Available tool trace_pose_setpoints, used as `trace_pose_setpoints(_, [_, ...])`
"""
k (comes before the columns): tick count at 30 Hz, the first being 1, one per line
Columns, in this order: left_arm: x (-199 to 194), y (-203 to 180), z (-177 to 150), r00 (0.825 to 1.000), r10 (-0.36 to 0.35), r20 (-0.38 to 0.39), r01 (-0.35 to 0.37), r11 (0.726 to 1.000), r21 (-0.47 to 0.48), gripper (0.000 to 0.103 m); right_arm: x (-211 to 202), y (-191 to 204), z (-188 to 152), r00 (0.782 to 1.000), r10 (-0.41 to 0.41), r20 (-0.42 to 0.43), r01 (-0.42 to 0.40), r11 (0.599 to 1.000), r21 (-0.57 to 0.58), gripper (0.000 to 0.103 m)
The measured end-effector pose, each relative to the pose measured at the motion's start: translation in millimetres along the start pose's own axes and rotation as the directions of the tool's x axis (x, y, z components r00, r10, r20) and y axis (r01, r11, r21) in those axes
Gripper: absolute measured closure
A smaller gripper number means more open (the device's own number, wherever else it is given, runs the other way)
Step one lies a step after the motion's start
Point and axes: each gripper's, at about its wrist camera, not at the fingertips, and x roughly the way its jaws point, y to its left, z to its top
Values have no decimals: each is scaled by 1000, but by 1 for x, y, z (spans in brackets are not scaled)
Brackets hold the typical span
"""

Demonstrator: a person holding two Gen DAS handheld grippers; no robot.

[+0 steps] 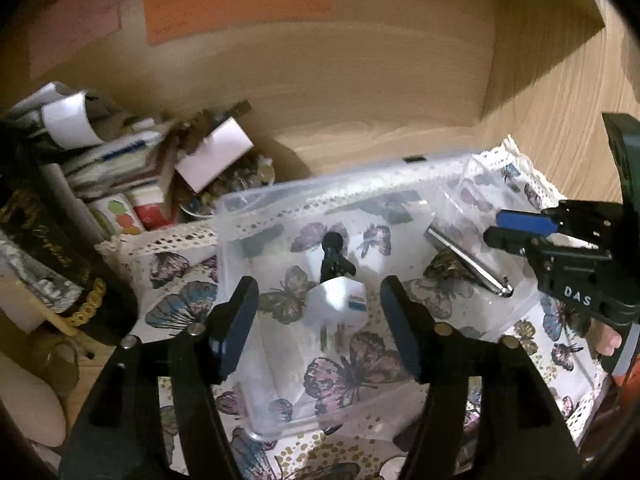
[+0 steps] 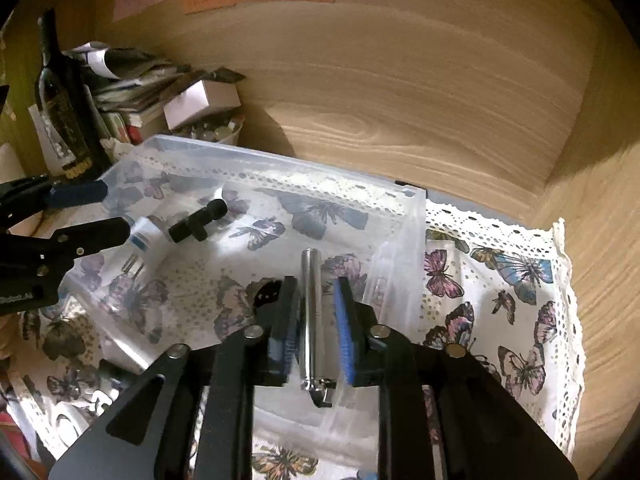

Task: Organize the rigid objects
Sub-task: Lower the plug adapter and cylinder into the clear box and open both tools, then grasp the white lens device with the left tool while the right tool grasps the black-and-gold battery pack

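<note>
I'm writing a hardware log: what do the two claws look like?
Both are black plastic scissor-style frames with silver pivot bolts. The right claw has blue ribbed pads on its fingers; the left claw has blue pads too. White "DAS" lettering marks the right one's body.

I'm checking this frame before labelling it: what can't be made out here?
- Right gripper: the right wrist view does not settle whether its pads touch the shiny metal cylinder.
- Orange paper note on the wall: writing blurred, left wrist view.
- Dark glass bottle: label illegible, right wrist view.
</note>
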Motion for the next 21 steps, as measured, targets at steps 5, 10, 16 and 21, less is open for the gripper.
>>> trace_pose_setpoints(5, [-27,0,1,999,15,49,-15,1000,-13,26,-29,3,-2,998,7,62,-7,1000,8,64])
trace_pose_setpoints(10, [-56,0,-12,993,58,99,-56,998,-24,12,-59,14,-14,992,36,122,-35,999,-7,51])
trace_pose_setpoints(16, [-75,4,-46,995,77,67,-74,996,-52,6,-77,34,-39,986,95,139,-90,995,-40,49])
trace_pose_setpoints(21, [-74,1,-78,999,41,5,-40,995,-93,5,-78,46,-64,989,106,104,-100,993,-62,49])
